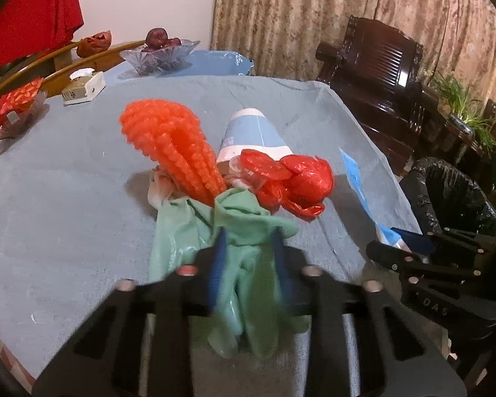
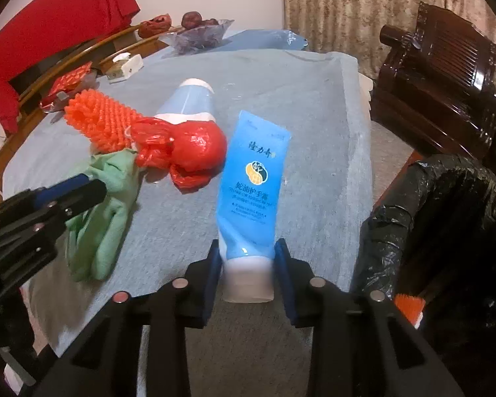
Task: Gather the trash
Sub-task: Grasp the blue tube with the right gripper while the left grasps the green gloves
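**Trash items, both claws loaded**

Left claw: clamped on crumpled pale-green cloth, resting on grey-blue cloth-covered counter.
Right claw: clamped on blue plastic hand-cream tube, white cap end gripped, above counter.
Nearby: orange knobbly foam net, crumpled red plastic bag.
Black-lined bin beside counter's right edge.

Table w/ gray cloth, orange brush

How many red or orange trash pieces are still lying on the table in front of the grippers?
2 near the grippers: the orange foam net left of the paper cup, and the red plastic bag beside it, above the green cloth. More may be hidden beneath.
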